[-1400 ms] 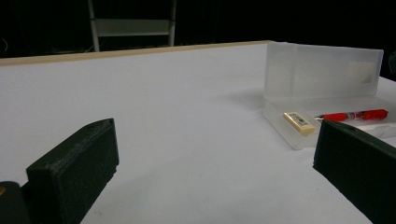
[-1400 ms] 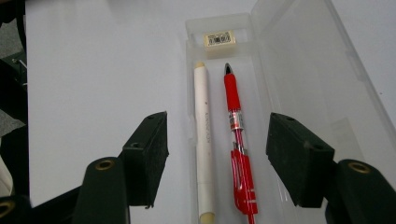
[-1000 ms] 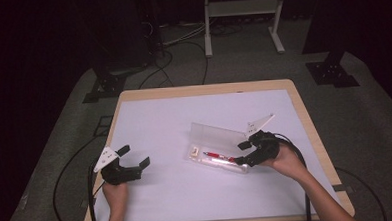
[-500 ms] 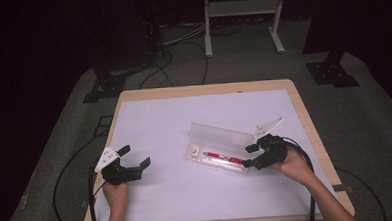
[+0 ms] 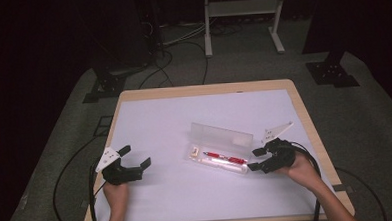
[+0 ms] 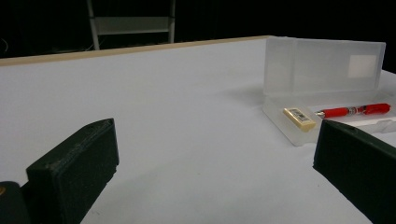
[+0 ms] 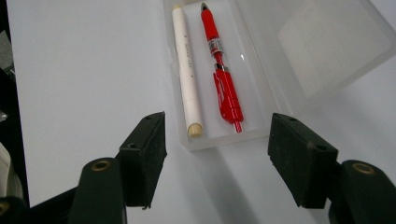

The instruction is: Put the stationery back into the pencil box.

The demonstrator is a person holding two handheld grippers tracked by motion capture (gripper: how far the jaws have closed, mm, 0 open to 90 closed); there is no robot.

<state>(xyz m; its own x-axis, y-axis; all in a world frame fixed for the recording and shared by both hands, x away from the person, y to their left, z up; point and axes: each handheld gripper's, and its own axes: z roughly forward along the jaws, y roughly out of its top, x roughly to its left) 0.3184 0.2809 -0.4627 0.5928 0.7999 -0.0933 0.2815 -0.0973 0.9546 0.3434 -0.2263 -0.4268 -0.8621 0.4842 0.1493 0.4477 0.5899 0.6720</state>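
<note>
your right tongs (image 7: 217, 154) stand spread and empty at the near end of the clear plastic pencil case (image 7: 219, 84), whose hinged lid stands propped open on its far side. in the right gripper view the case runs lengthwise straight away from the tongs, short end wall facing the gap between the jaws, not touching either. inside, the red pen (image 7: 223, 74) and the white stick-shaped pen (image 7: 187, 70) lie side by side along that same axis, with a small cream eraser (image 6: 299, 118) at the other end. your right hand (image 5: 299, 168) is the nearer by far. your left tongs (image 5: 136, 158) are also spread and empty, well apart from the case across open surface. the white worktop (image 5: 159, 122) with its pale wood rim is flat and bare around the case; the room beyond is dark, with cables and stand feet on grey floor.
</note>
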